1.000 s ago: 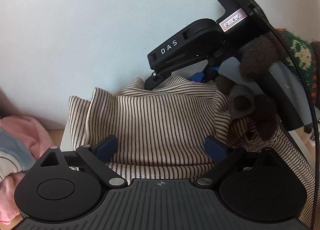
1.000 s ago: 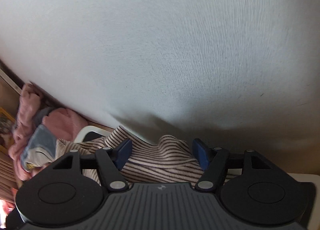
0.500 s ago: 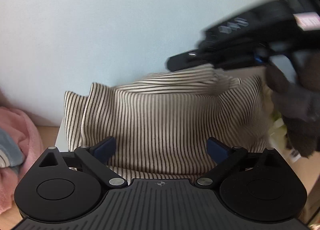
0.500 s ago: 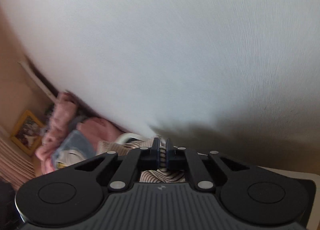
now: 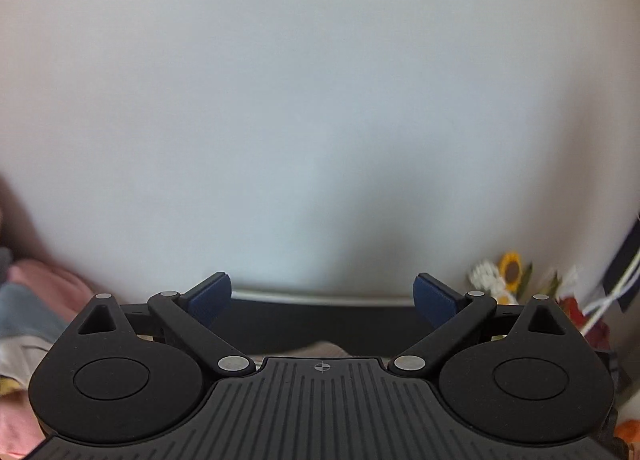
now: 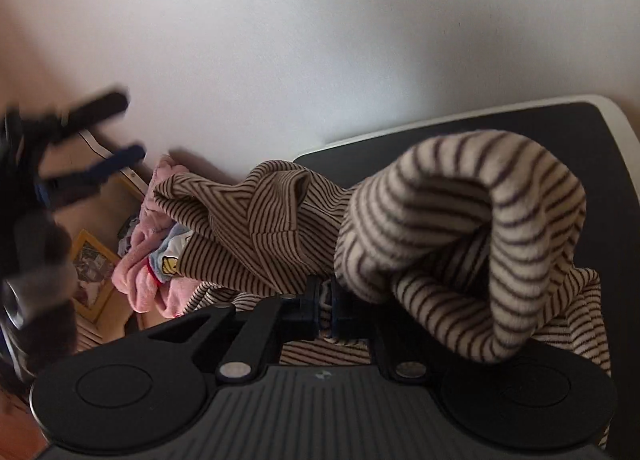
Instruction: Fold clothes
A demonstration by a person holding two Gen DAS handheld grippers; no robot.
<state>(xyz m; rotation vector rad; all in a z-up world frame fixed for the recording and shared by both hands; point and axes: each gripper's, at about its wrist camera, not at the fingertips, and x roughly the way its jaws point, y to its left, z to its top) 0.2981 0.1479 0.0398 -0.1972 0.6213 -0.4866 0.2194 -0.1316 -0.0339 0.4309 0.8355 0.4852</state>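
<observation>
Between the closed fingers of the right gripper [image 6: 325, 310], a cream sweater with thin dark stripes [image 6: 460, 244] is pinched and lifted, where half a second ago only a sliver of it showed above the tips. It bunches in thick rolls just ahead and right of the fingers, trailing down over a dark table with a white rim [image 6: 612, 132]. Left of the gripper lies a pink clothes pile [image 6: 138, 272]. The left gripper [image 5: 322, 294] has swung away from the sweater and now faces a pale wall [image 5: 320, 100], its blue pads [image 5: 210, 292] spread apart, holding nothing.
</observation>
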